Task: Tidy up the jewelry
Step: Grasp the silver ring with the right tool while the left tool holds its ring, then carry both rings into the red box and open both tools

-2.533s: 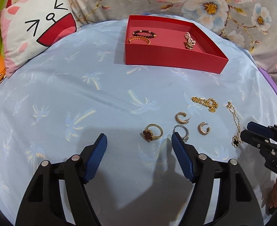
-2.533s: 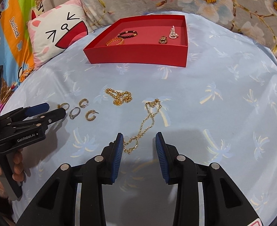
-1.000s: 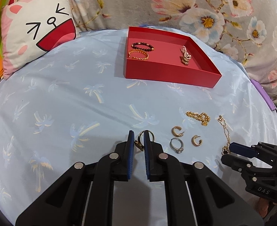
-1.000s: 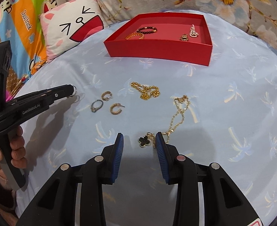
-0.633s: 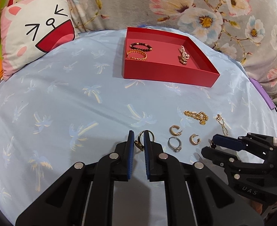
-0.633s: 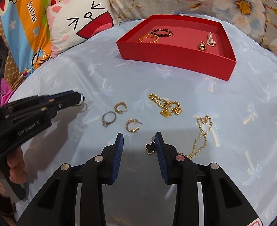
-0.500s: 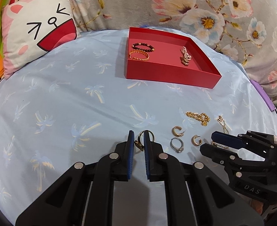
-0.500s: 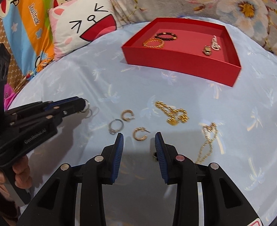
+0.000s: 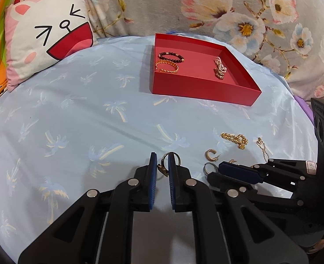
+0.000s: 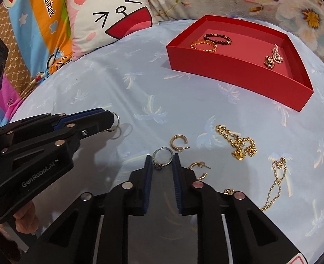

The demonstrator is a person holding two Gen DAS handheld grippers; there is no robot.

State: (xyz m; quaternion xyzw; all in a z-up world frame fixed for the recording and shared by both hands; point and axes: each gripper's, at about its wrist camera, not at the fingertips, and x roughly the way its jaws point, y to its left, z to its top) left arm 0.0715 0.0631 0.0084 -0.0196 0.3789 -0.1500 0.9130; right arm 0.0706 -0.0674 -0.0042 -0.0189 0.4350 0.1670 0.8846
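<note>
My left gripper (image 9: 162, 160) is shut on a gold ring with a dark stone (image 9: 166, 165) and holds it just above the blue cloth; the ring also shows at its tip in the right wrist view (image 10: 115, 122). My right gripper (image 10: 162, 162) is open, its fingers on either side of a silver ring (image 10: 162, 158) that lies on the cloth. Two gold hoop earrings (image 10: 178, 142) (image 10: 198, 169), a gold bead chain (image 10: 239, 145) and a thin gold necklace (image 10: 276, 180) lie nearby. The red tray (image 9: 202, 90) holds two bracelets and other small pieces.
A cat-face pillow (image 9: 47, 37) lies at the back left. Floral fabric (image 9: 239, 11) rises behind the tray. The two grippers are close side by side near the front of the cloth.
My left gripper closed on the gold ring and has held it still since. My right gripper left the necklace pendant and moved left over to the silver ring.
</note>
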